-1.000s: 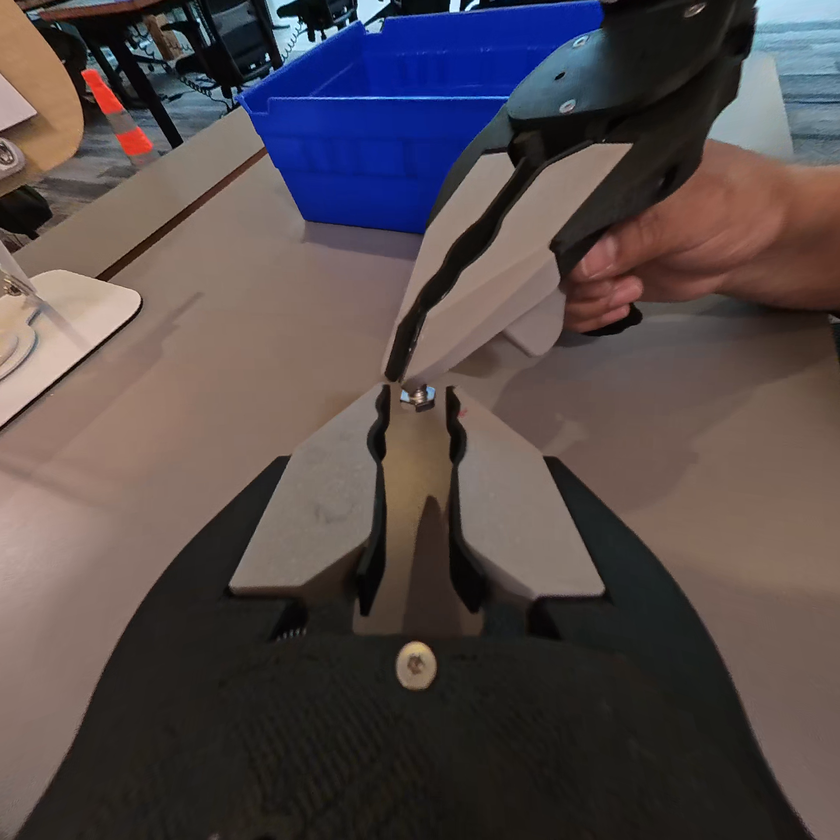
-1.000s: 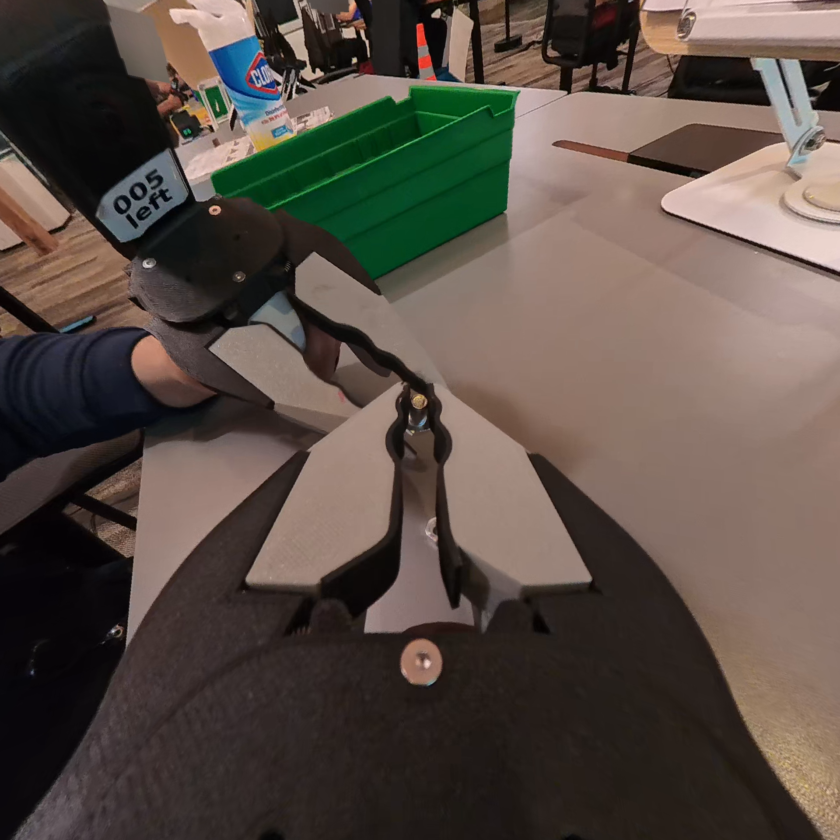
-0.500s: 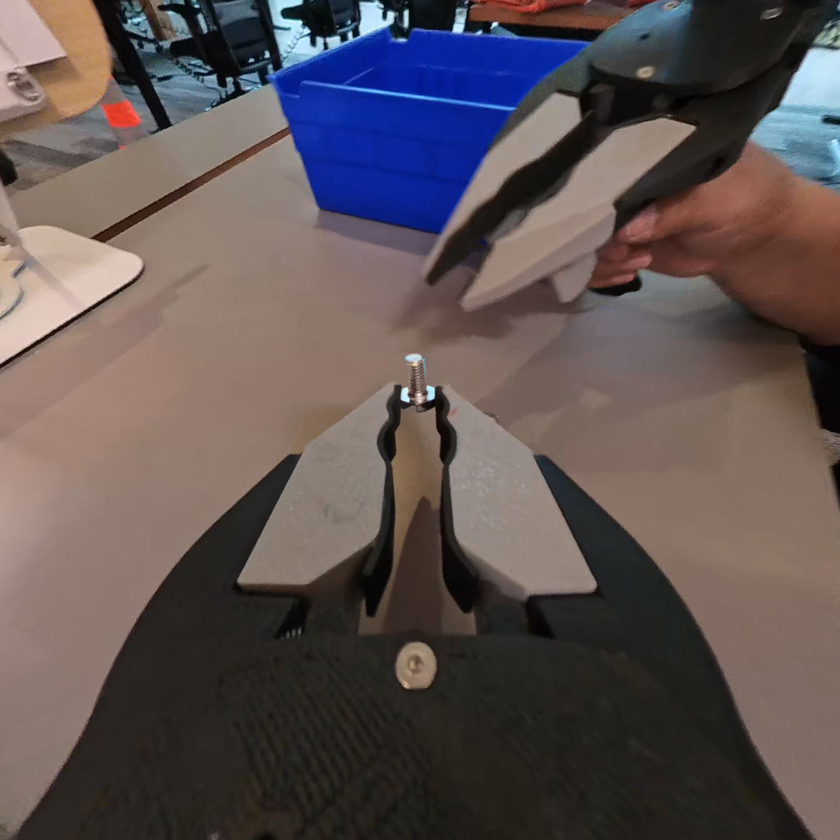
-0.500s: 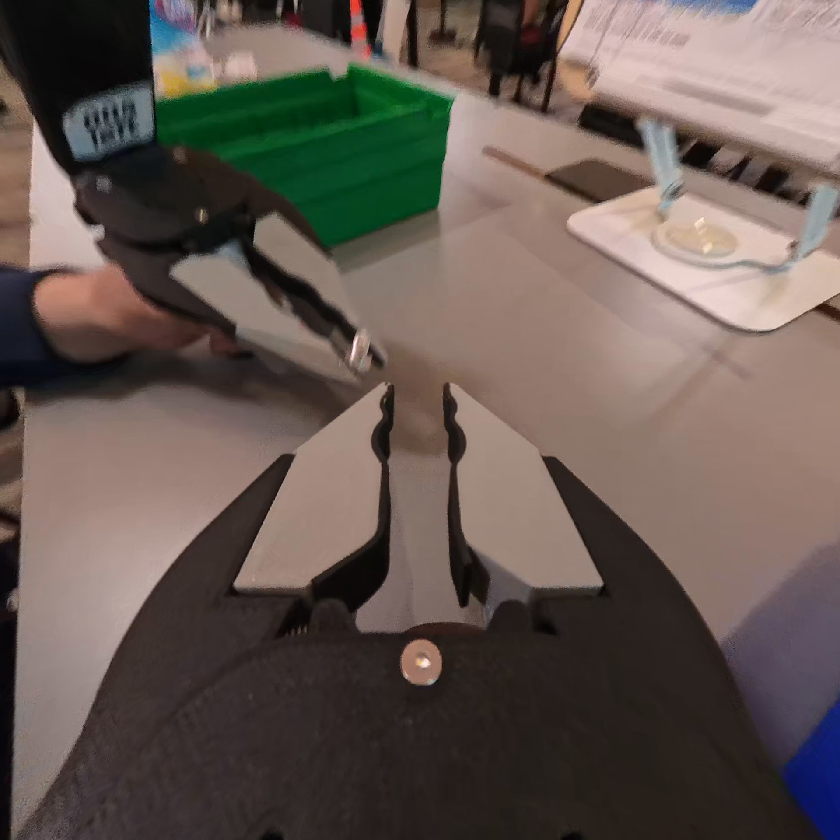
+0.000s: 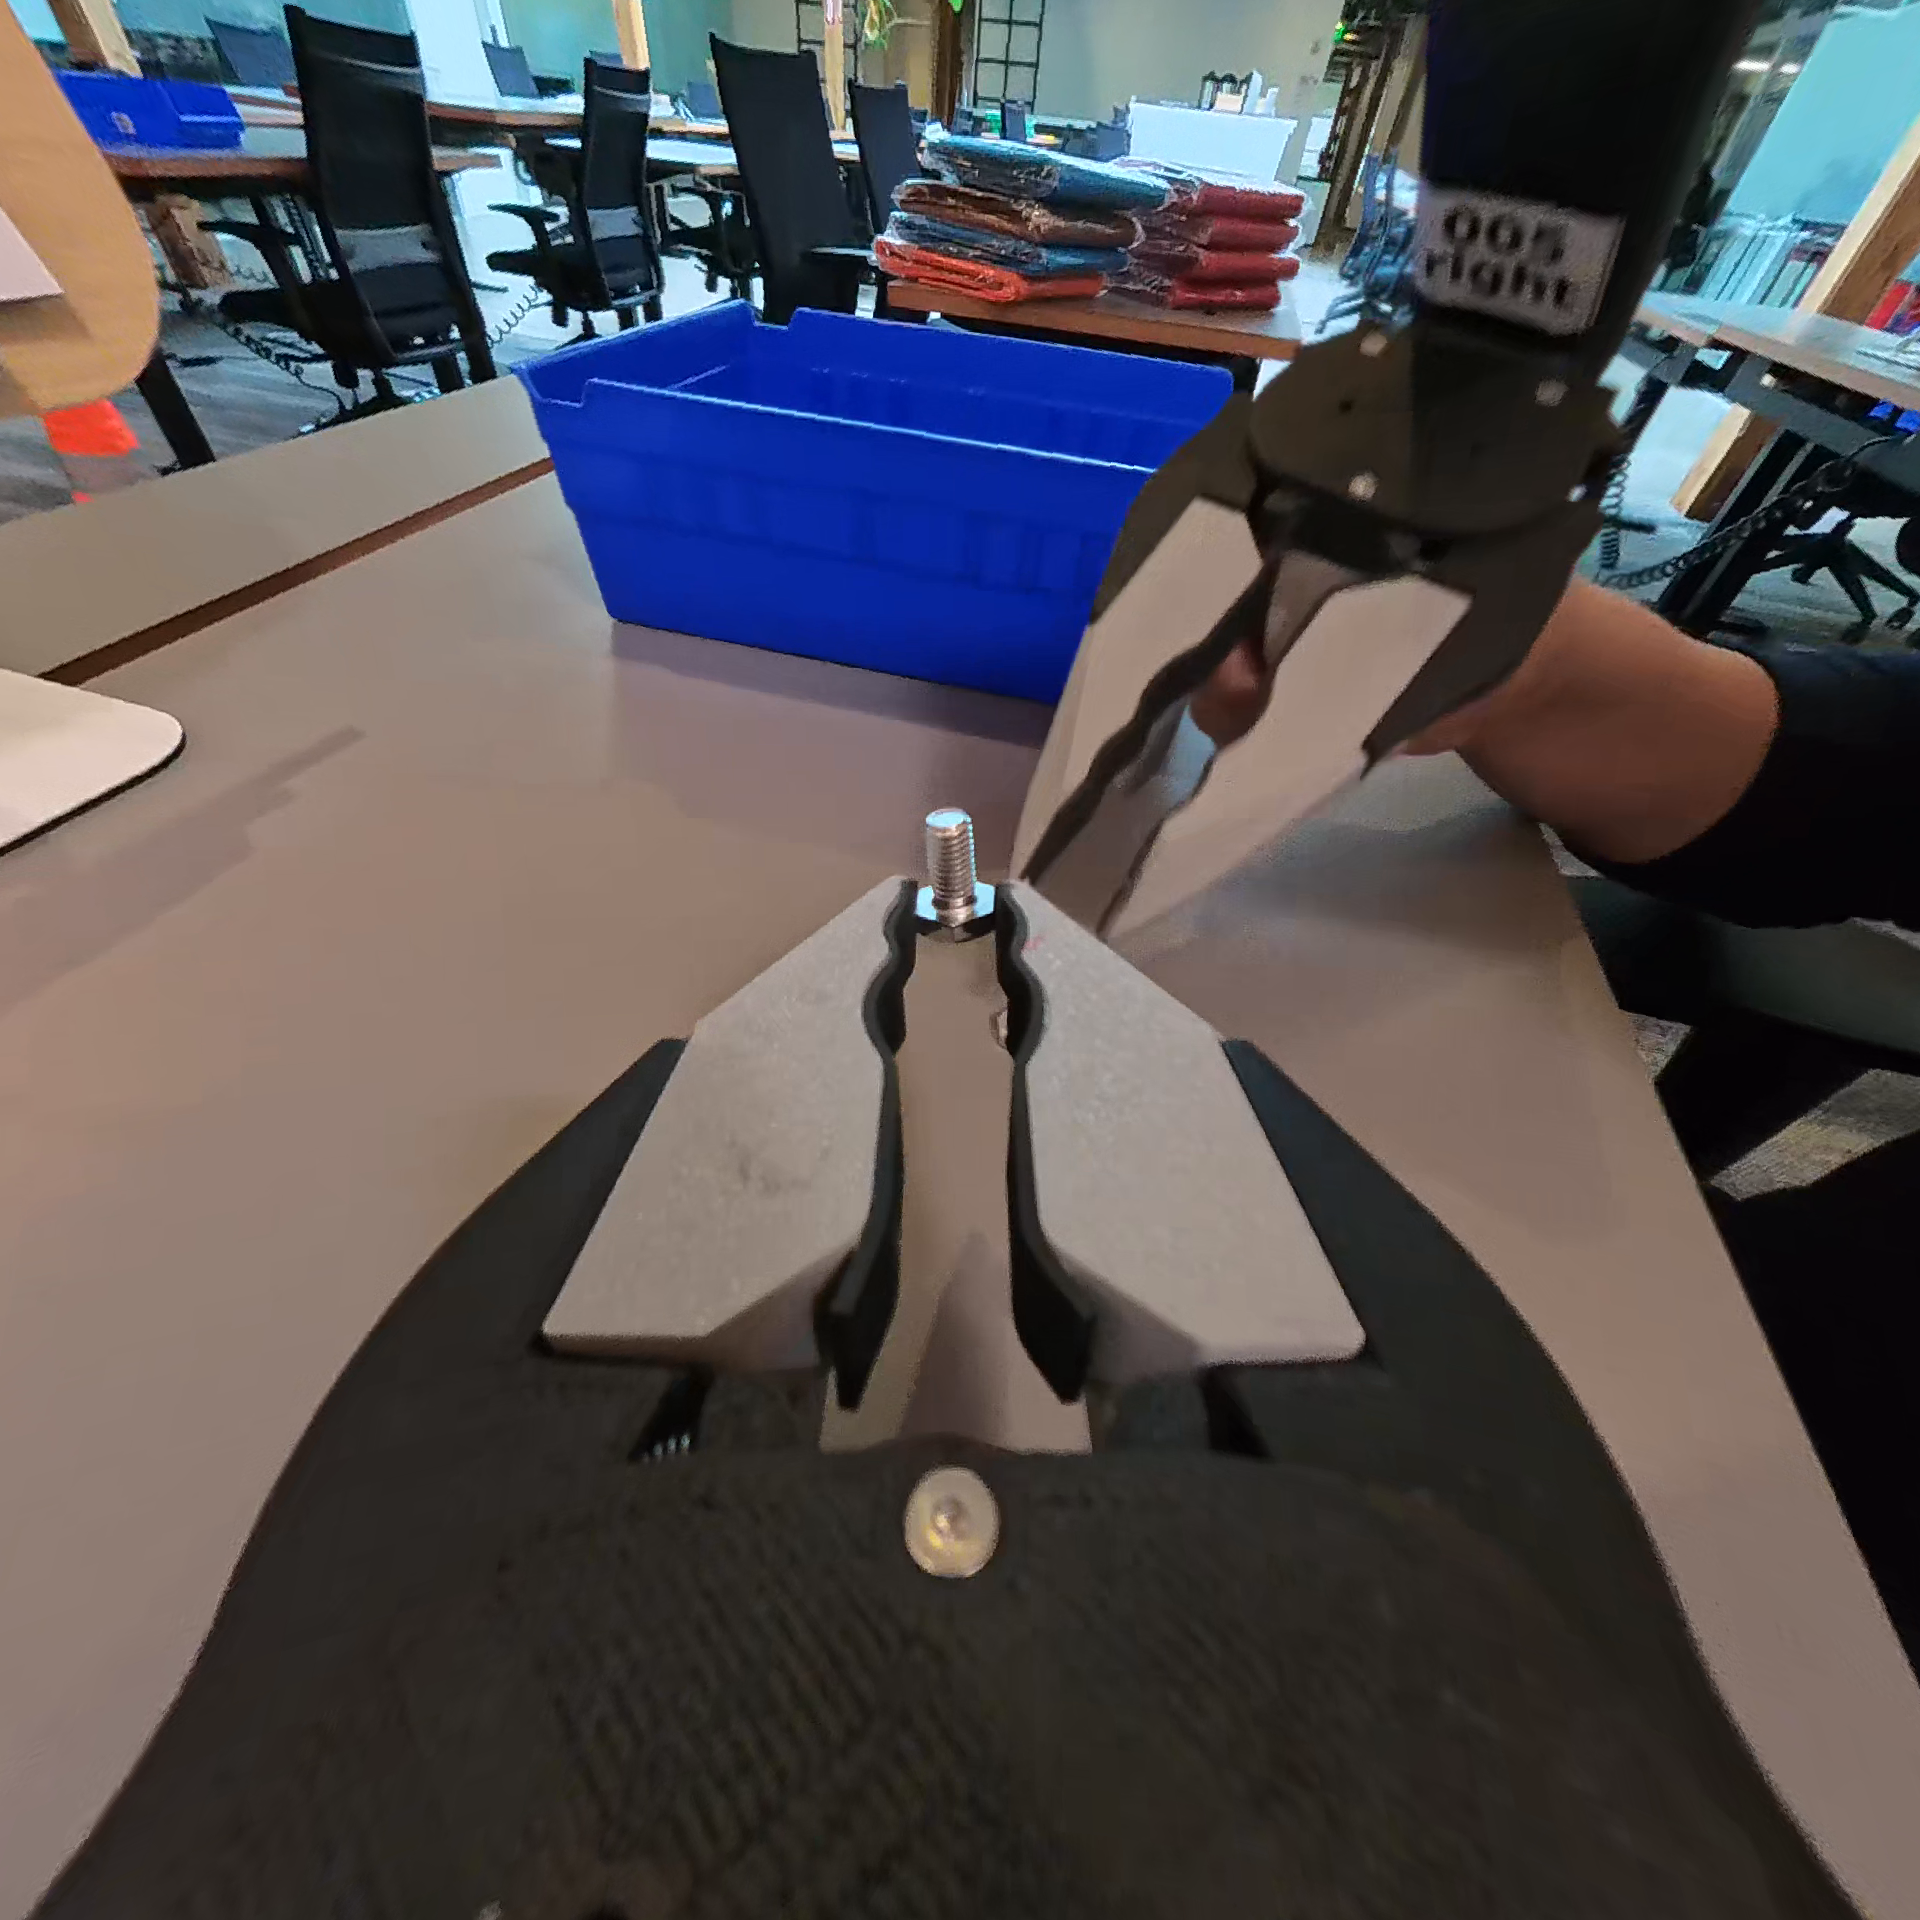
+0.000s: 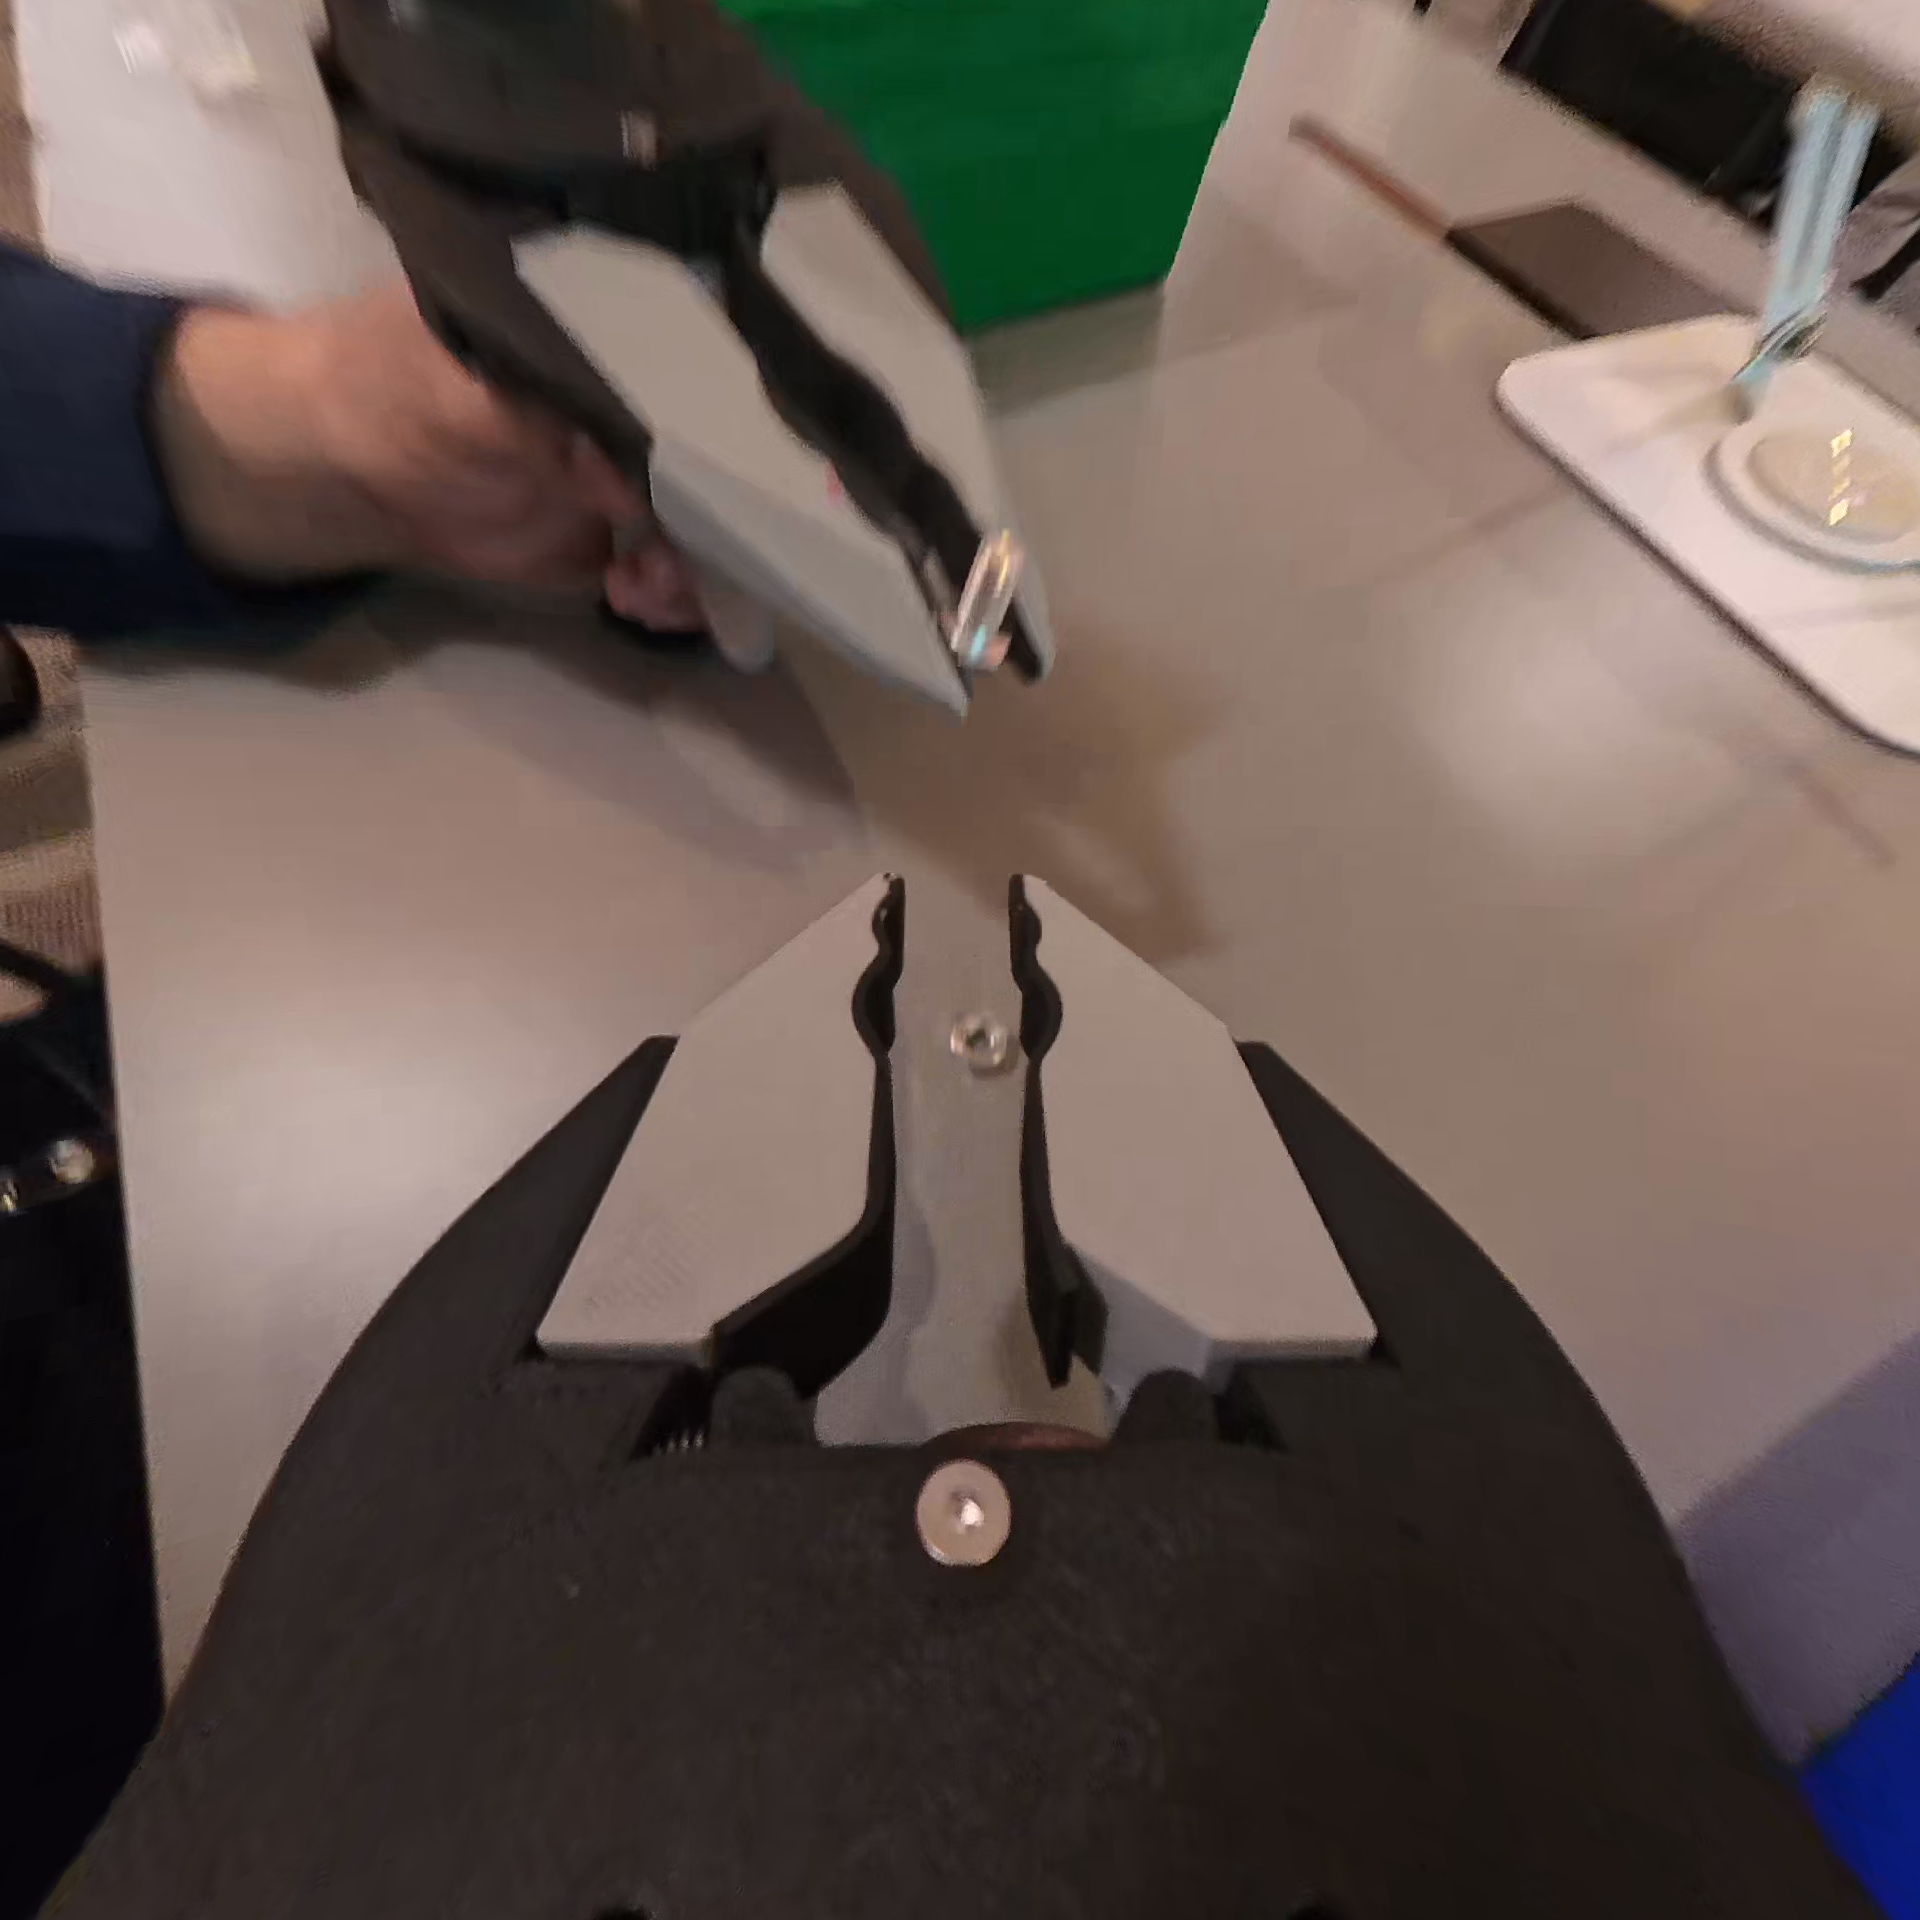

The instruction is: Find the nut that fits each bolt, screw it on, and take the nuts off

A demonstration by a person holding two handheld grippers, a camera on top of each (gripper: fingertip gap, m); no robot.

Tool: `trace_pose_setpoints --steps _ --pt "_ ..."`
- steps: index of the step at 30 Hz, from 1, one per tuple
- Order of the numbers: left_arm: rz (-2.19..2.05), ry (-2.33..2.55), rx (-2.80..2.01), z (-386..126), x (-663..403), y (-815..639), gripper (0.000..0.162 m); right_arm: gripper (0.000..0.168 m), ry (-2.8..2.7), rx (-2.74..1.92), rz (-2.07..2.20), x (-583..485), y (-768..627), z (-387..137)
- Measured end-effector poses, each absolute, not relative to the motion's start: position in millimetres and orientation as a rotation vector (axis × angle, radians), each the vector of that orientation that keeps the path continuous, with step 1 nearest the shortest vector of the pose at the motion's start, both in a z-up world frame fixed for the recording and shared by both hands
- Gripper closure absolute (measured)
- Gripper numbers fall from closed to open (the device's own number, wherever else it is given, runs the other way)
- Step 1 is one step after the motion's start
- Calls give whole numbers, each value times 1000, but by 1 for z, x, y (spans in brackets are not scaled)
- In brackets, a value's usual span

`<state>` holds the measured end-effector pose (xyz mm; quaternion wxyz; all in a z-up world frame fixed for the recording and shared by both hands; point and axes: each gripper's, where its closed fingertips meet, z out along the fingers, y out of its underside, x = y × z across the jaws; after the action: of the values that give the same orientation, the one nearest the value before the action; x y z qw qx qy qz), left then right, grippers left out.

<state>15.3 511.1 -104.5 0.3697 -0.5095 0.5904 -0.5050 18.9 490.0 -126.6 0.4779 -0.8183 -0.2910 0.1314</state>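
Grey table [image 5: 416, 935] carries a blue bin [image 5: 862, 540] behind the work. Left gripper [image 5: 951, 914] pinches the bolt [image 5: 948, 868] by its head, shank upright. Right gripper [image 6: 951, 883], fingers spread and empty, hangs over a loose nut [image 6: 980, 1042] lying between them.

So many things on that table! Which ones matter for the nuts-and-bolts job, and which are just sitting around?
Part of the job:
- bolt, clamped in the left gripper
- loose nut on the table
- right gripper, open above that nut

Just lying about:
- blue bin
- green bin
- white stand base
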Motion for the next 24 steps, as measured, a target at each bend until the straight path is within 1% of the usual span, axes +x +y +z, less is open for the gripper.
trace_pose_setpoints --steps 3,5,7,9,11,13,19,21,23,24 --pt "-1261 1535 -1295 -106 16 509 150 155 -592 -1887 345 21 501 -91" --pt "-1257 1547 -1280 -105 16 506 150 155 -580 -1878 399 17 505 -81" --pt "-1252 1553 -1272 -105 16 504 150 151 -595 -1908 455 8 508 -82" --pt "-1249 1562 -1271 -106 16 502 149 151 -621 -1919 457 2 514 -85" --pt "-1238 1573 -1272 -108 16 502 150 155 -639 -1925 431 -1 520 -88" --pt "-1217 1575 -1280 -109 16 504 150 164 -664 -1938 450 -4 520 -91" --pt "-1281 1550 -1336 -109 15 507 149 165 -636 -1920 497 -2 525 -91" --pt "-1276 1533 -1359 -108 14 512 146 165 -613 -1927 479 4 527 -94" --pt "-1274 1521 -1365 -108 12 516 147 165 -606 -1929 479 8 526 -96" --pt "-1271 1524 -1371 -109 12 517 150 165 -597 -1925 489 9 526 -96"
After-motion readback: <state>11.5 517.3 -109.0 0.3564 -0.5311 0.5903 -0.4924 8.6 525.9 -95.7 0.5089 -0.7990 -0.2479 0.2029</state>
